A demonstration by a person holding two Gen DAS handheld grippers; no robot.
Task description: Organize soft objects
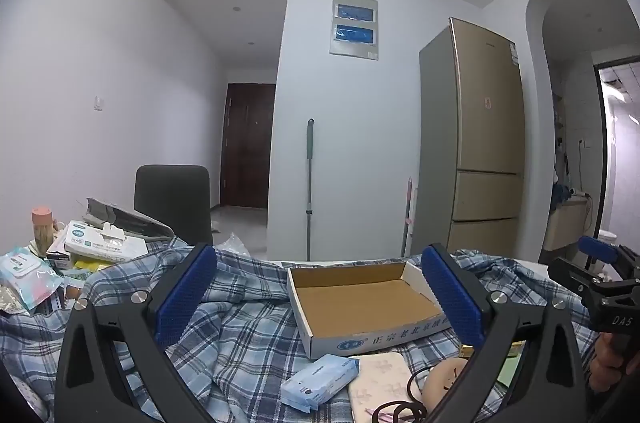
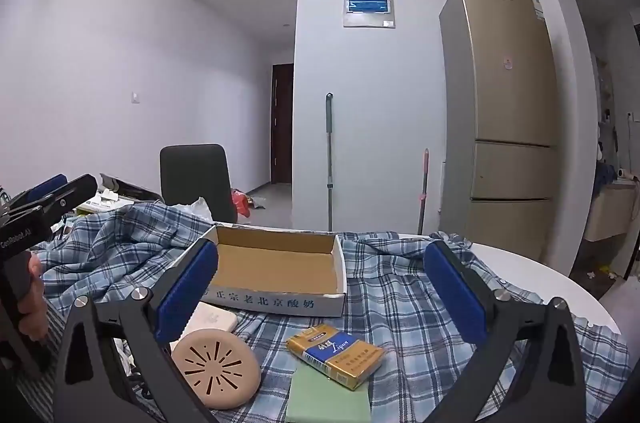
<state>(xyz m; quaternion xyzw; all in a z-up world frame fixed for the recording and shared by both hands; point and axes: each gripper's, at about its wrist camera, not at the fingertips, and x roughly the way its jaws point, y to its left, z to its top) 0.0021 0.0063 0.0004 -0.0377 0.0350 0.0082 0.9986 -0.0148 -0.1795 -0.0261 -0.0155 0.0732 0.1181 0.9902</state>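
Note:
An empty shallow cardboard box [image 1: 344, 341] lies on a rumpled blue plaid cloth [image 1: 240, 323]. My left gripper [image 1: 320, 293] is open and held level, with nothing between its blue pads. In front of the box lie a light blue tissue pack [image 1: 320, 381], a pale pink cloth [image 1: 380, 381] and a beige round vented disc [image 1: 444, 377]. My right gripper [image 2: 320, 291] is also open and empty, facing the box [image 2: 280, 301]. Below it are the disc [image 2: 218, 369], a gold and blue pack [image 2: 336, 351] and a green pad [image 2: 328, 397].
A tissue box [image 1: 104, 243], a wet-wipe pack [image 1: 24, 273] and a pink-lidded bottle [image 1: 42, 229] crowd the table's left. A dark chair [image 2: 196, 179] stands behind. The white table edge [image 2: 540, 287] curves at right. A fridge [image 2: 508, 103] and mop [image 2: 329, 159] stand by the wall.

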